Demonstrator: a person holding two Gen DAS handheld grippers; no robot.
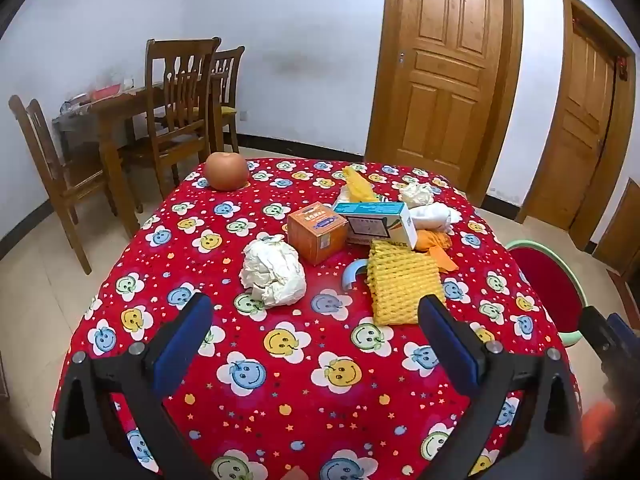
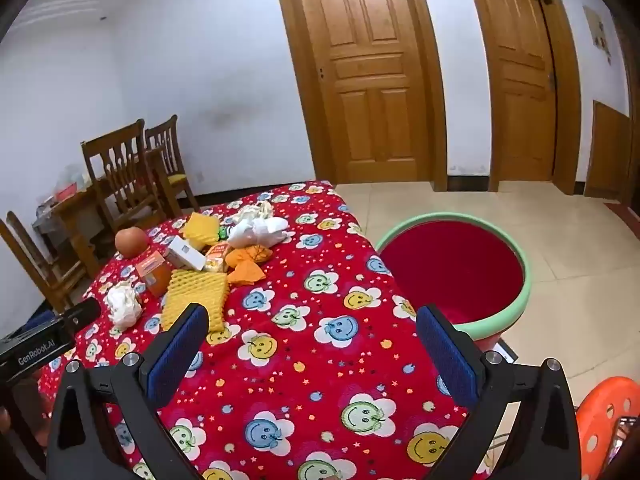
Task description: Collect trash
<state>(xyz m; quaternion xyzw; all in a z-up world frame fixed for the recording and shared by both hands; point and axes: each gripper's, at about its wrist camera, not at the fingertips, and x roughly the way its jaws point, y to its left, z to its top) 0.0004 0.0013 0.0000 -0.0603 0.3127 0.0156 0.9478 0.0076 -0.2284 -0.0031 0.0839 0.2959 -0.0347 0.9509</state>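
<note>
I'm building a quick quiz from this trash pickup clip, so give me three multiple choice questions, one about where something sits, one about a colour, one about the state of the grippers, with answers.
1. Where is the apple?
A. On the far left corner of the table
B. Inside the bin
C. On a chair

2. What colour is the rim of the bin beside the table?
A. Blue
B. Light green
C. Black

3. How do the left gripper and right gripper stand?
A. Both shut on paper
B. One holds a box
C. Both open, holding nothing

Answers: 1 A, it sits apart from the trash pile, at the cloth's far left corner. 2 B, a pale green ring surrounds the red inside. 3 C, only tablecloth shows between each pair of blue pads.
</note>
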